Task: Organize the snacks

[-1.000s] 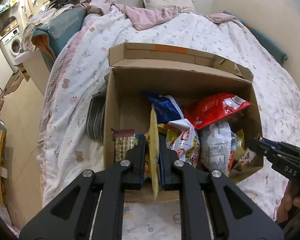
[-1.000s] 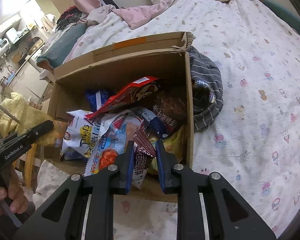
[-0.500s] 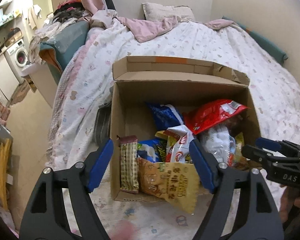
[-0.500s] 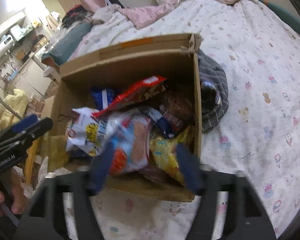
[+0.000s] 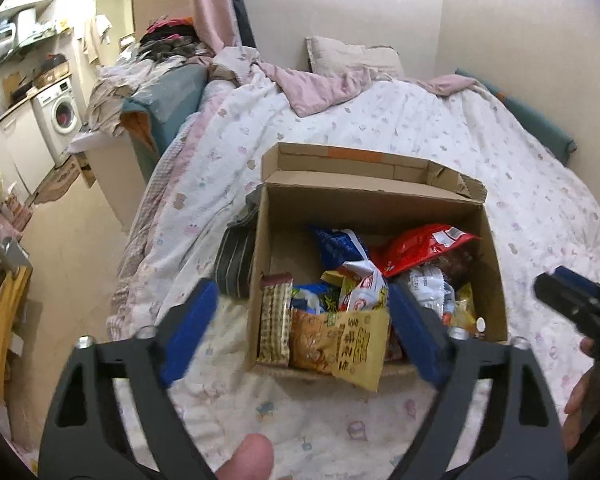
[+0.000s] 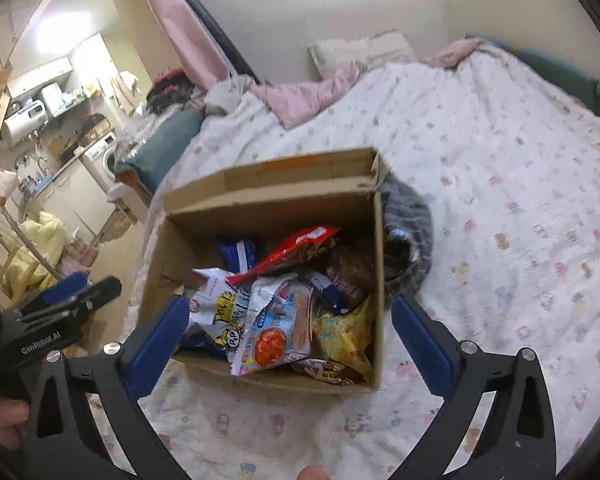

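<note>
An open cardboard box (image 5: 380, 204) stands on the bed, full of snack packets. In the left wrist view a yellow packet (image 5: 352, 346) leans over the box's near wall, beside a brown plaid bar (image 5: 275, 320), with a red bag (image 5: 420, 248) behind. My left gripper (image 5: 300, 332) is open and empty, above and in front of the box. In the right wrist view the box (image 6: 260, 196) holds a popcorn bag (image 6: 220, 312), a white packet (image 6: 276, 328) and a brown packet (image 6: 328, 370) at the near wall. My right gripper (image 6: 288, 336) is open and empty.
The box sits on a white patterned bedspread (image 5: 440, 128). A grey striped cloth (image 6: 408, 248) lies against the box's side. A pink blanket and pillow (image 5: 352, 64) lie at the head. Floor and a washing machine (image 5: 60, 112) are to the left.
Both grippers opened and let go of their packets: the yellow one now leans on the box's near wall, the brown one lies inside. Both grippers have drawn back and up.
</note>
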`<action>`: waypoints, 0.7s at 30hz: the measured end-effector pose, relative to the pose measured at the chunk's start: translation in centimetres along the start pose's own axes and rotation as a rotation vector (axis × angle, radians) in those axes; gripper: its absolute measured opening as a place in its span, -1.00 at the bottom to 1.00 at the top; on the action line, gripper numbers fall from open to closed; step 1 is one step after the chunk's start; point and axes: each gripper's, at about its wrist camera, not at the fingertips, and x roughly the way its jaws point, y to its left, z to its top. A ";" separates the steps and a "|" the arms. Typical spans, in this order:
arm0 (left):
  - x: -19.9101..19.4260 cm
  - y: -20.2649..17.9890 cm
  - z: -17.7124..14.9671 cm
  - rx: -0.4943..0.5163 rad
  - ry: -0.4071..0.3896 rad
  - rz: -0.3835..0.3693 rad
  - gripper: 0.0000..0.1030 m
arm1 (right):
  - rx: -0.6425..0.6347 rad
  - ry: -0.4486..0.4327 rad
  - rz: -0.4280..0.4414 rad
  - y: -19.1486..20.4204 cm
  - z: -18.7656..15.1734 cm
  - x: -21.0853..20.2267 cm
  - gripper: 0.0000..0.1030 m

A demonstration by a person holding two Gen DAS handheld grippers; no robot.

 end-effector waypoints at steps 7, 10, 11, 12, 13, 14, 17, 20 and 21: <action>-2.4 1.0 -1.9 -0.005 -0.004 0.017 0.90 | 0.012 -0.037 -0.025 0.1 -1.8 -3.4 1.00; -3.6 1.5 -3.3 -0.032 0.021 -0.008 0.93 | -0.017 -0.045 -0.047 0.9 -3.3 -4.6 1.00; -4.1 1.8 -3.9 -0.044 0.028 -0.014 0.93 | -0.022 -0.045 -0.047 1.1 -3.8 -5.0 1.00; -4.4 1.8 -4.3 -0.045 0.027 -0.017 0.93 | -0.024 -0.041 -0.035 1.4 -4.4 -5.4 1.00; -4.9 1.9 -4.7 -0.042 0.023 -0.016 0.93 | -0.025 -0.038 -0.025 1.6 -4.9 -5.7 1.00; -5.5 1.8 -5.1 -0.034 0.012 -0.012 0.94 | -0.028 -0.036 -0.023 1.8 -5.4 -5.9 1.00; -6.8 1.8 -6.3 -0.021 -0.031 -0.017 1.00 | -0.051 -0.034 -0.043 2.6 -6.7 -6.4 1.00; -7.2 2.0 -7.5 -0.038 -0.031 -0.015 1.00 | -0.060 -0.039 -0.071 3.2 -7.5 -6.4 1.00; -7.1 2.2 -7.9 -0.058 -0.021 -0.027 1.00 | -0.070 -0.040 -0.076 3.5 -7.6 -6.3 1.00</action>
